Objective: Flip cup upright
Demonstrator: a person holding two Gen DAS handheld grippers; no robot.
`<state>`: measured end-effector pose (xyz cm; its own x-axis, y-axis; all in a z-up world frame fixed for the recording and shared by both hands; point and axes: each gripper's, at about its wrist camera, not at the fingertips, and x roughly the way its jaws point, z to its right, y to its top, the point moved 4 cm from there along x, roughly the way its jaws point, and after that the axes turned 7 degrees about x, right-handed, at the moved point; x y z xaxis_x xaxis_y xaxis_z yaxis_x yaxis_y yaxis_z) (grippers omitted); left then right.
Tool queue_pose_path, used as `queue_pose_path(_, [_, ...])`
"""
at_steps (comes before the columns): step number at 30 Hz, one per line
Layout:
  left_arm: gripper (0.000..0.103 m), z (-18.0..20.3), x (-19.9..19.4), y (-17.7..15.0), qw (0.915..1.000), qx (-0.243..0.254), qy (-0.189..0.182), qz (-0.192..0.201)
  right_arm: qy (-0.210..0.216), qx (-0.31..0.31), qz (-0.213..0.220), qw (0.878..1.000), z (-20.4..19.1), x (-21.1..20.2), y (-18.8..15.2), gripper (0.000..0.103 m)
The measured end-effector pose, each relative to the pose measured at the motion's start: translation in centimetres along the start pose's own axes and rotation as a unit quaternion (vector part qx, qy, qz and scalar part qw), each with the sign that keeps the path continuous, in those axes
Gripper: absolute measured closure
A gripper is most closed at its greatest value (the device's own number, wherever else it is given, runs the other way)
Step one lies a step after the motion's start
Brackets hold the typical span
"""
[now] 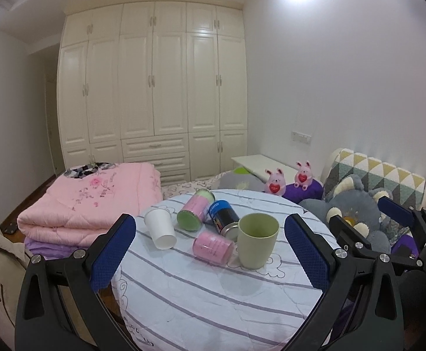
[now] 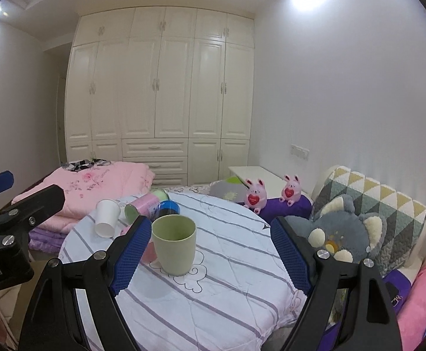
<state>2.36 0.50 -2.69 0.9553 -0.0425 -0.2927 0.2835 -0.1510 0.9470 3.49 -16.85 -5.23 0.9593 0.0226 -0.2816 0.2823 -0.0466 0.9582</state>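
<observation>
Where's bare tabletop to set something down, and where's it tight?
Free: the near striped cloth in front of the green cup, and the right side toward the grey plush. Crowded: far left, where the white cup, pink cans and blue can bunch together.

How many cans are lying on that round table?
3 in view. A pink can with a green end lies at the back, a blue can beside it, and a pink can lies just left of the green cup. More may be hidden.
</observation>
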Motion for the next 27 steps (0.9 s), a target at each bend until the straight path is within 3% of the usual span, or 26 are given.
queue_pose_path(18, [0.000, 0.6, 0.6, -0.1, 0.9996, 0.022, 0.019, 0.007, -0.001, 0.001, -0.018, 1.000, 0.2, 0.6, -0.7, 0.018])
queue_pose_path(27, [0.000, 0.8, 1.2, -0.2, 0.9998, 0.020, 0.007, 0.000, 0.000, 0.002, -0.028, 1.000, 0.3, 1.4, -1.0, 0.018])
